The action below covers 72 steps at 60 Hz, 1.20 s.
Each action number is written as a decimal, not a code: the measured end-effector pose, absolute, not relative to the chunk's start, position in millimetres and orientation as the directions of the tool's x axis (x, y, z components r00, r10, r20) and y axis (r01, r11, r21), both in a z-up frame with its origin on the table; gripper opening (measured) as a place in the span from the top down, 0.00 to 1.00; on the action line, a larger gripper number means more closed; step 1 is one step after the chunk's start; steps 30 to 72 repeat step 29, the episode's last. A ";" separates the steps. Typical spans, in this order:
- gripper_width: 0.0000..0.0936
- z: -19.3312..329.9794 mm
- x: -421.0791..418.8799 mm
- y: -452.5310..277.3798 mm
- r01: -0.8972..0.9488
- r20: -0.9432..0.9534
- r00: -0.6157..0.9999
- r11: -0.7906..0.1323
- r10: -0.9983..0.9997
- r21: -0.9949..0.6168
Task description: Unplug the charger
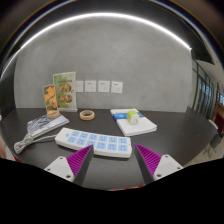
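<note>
A white power strip (96, 141) with several blue-rimmed sockets lies flat on the dark table (170, 135), just ahead of my fingers. A white cable (24, 145) runs from its left end toward the table's left edge. I cannot make out a charger plugged into the strip. My gripper (113, 160) is open and empty. Its magenta pads (80, 158) stand wide apart, with the strip's near edge just beyond the gap between them.
A clear bag with dark items (45, 125) lies at the left. A tape roll (87, 114) and a printed card with orange flowers (62, 94) stand near the wall. A white box (135, 124) carries a small green-yellow item. Wall sockets (97, 86) sit behind.
</note>
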<state>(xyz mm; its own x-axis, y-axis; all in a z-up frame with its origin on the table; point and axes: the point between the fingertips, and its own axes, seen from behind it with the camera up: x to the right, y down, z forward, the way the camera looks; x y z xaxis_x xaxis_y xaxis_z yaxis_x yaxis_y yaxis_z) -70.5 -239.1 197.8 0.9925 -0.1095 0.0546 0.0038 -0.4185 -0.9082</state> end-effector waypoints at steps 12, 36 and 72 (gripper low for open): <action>0.10 211.1 -91.5 -285.1 -0.004 0.010 0.999 -0.374 -0.034 -0.927; 0.12 211.4 16.1 -330.0 0.041 0.053 0.998 -0.343 -0.024 -0.938; 0.12 211.4 16.1 -330.0 0.041 0.053 0.998 -0.343 -0.024 -0.938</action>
